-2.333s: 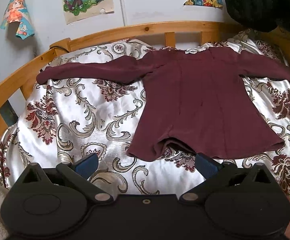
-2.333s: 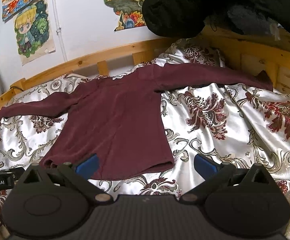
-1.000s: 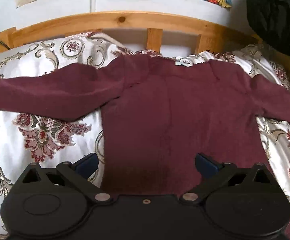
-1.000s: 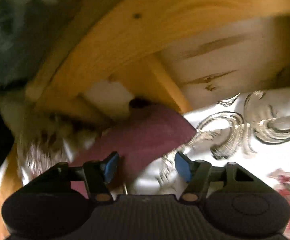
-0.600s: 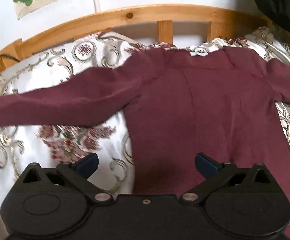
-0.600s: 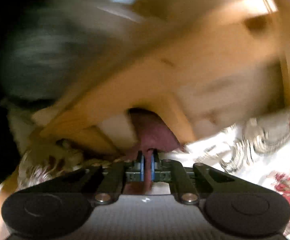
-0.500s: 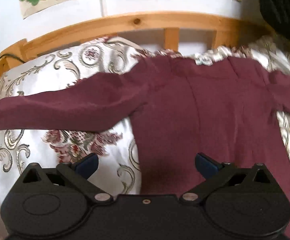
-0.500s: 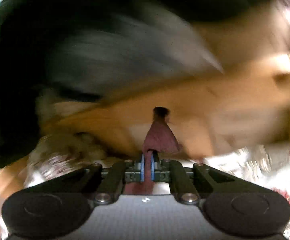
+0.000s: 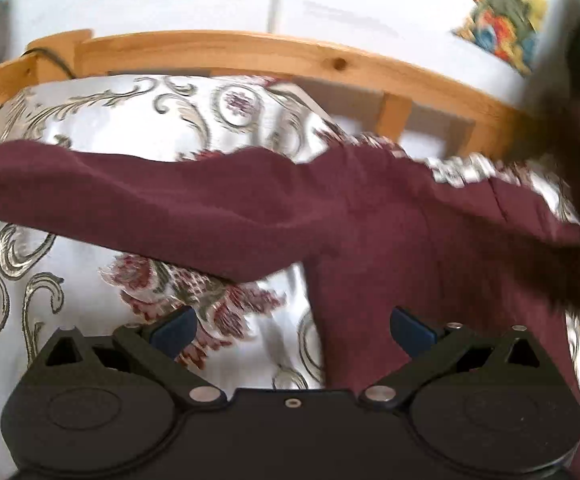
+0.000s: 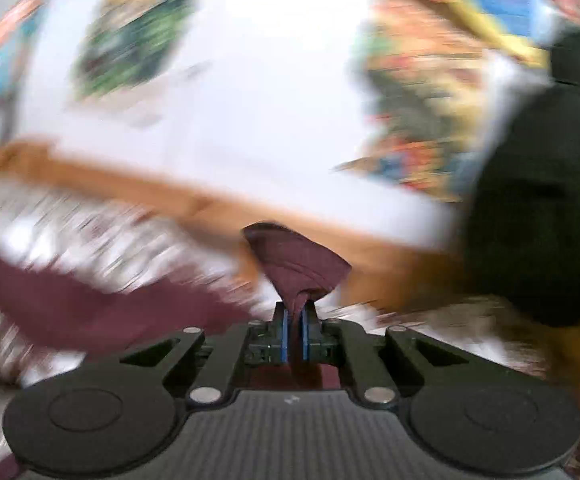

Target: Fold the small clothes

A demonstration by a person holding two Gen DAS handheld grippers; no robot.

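Maroon top, soft and limp: right gripper pinches probably its cuff; left gripper gapes near the body's edge.

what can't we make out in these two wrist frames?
- Right wrist: motion blur smears the bed, rail and posters; only the sleeve end in the right gripper is sharp.
- Left wrist: the shirt hem is hidden behind the left gripper; the left cuff is cut off by the frame edge; the right sleeve is blurred.
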